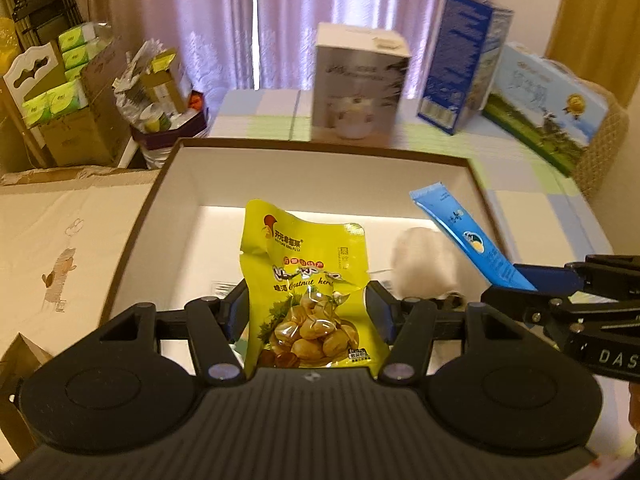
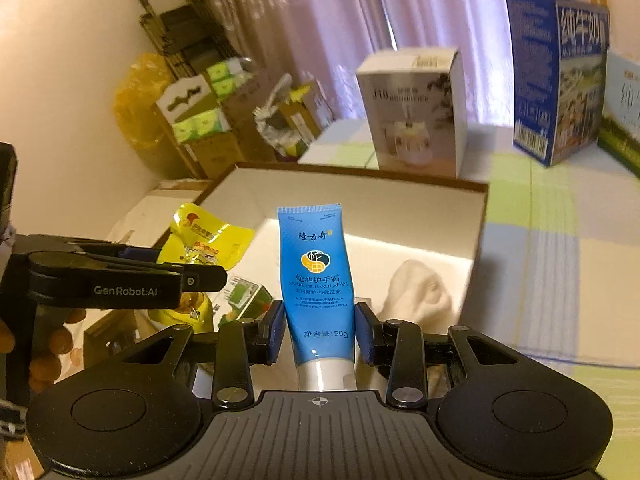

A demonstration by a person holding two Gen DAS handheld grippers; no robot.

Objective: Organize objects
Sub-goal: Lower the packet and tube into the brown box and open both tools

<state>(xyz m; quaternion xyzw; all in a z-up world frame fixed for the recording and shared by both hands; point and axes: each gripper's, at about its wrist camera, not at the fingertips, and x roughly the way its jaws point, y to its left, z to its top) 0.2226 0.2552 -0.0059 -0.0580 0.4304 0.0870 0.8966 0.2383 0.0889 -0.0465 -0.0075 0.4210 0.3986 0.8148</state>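
Currently the left gripper pinches a glossy yellow-green plastic pouch of chestnut kernels between its fingers, which press on the pouch's two sides; the pouch stands upright over the open, brown-rimmed white cardboard box. Just to its right, the right gripper holds a blue plastic hand cream tube with a white cap, its blue-padded fingers closed on the tube's lower sides, crimped end pointing up, also above the box. Inside the box lie a white rolled sock and a small green-and-white packet. Behind the box, on the green-and-blue checked cloth, stand a white printed carton and a tall blue milk carton.
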